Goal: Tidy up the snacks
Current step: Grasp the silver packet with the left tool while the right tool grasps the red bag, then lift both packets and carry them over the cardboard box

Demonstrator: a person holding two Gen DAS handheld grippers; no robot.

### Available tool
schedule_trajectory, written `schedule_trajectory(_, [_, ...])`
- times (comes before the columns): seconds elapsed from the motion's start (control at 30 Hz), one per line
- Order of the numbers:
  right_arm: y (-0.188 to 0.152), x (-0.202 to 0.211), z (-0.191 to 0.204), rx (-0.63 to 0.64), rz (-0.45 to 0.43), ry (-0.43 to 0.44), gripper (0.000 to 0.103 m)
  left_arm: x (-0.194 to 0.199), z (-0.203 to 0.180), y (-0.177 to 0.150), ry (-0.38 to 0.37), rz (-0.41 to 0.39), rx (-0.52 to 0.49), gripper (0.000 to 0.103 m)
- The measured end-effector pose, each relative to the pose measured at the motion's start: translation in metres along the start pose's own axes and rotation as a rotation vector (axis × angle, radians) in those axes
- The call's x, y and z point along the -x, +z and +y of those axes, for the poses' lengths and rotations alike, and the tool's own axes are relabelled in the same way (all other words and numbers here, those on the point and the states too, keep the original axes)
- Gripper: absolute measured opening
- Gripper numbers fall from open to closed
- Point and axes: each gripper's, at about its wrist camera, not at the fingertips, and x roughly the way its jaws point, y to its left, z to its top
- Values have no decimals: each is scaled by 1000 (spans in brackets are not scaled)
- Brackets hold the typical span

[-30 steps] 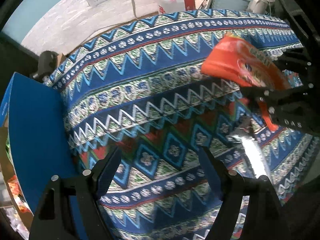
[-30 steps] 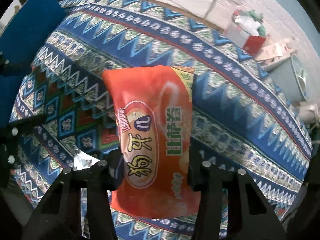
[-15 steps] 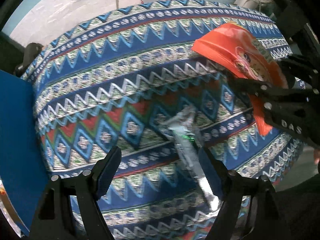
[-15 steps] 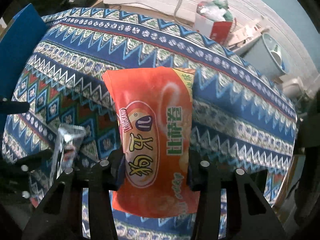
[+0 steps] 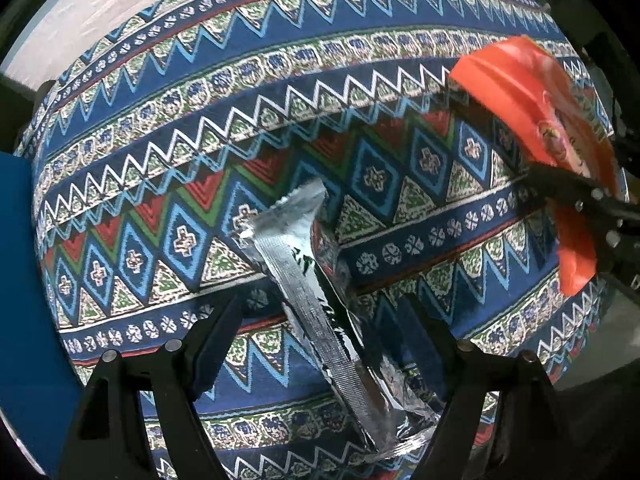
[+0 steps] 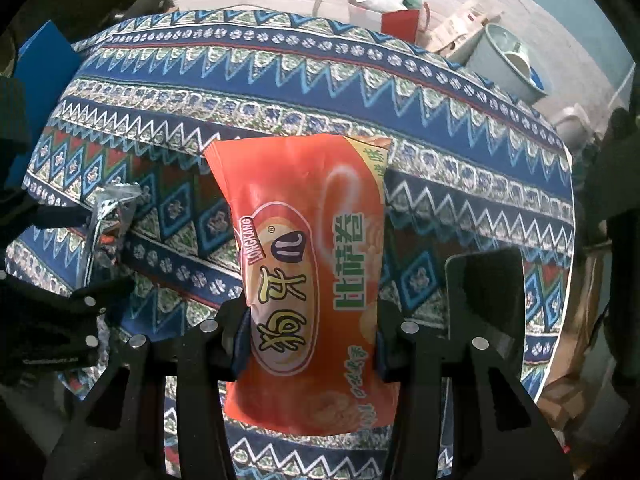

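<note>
A silver packet lies on the patterned cloth, between the spread fingers of the left gripper. To its right, above the cloth, the right gripper holds a snack bag. A box stands at the cloth's left edge.

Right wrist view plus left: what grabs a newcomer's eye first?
The orange snack bag, bright with bold lettering, sits clamped between the right gripper fingers in the middle of the right wrist view. Next is the crinkled silver wrapper lying on the blue zigzag-patterned tablecloth, between the open left gripper fingers without touching them. The busy cloth fills both views.
</note>
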Motion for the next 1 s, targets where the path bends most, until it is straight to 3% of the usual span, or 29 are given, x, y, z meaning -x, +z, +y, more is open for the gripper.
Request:
schedule_trajectory(0.1, [-2,-1,-4,-8,0,4,45,0,-2,-6,9,-33,-22,69])
schedule_trajectory(0.27, [2,2,-2,-7,-11,11,45,7,-3,-14,5,-61,-47,28])
schedule_trajectory(0.53, [19,17,6,-15,-35,12,45,20,5,-26,10,-115,-56,27])
schedule_trajectory(0.83, [40,40,19,-18,-87,15,45,68,6,-38,42,-231,-77,26])
schedule_trajectory(1.0, [48,54,29,-18,-131,20,45,92,49,-39,75,-297,-85,26])
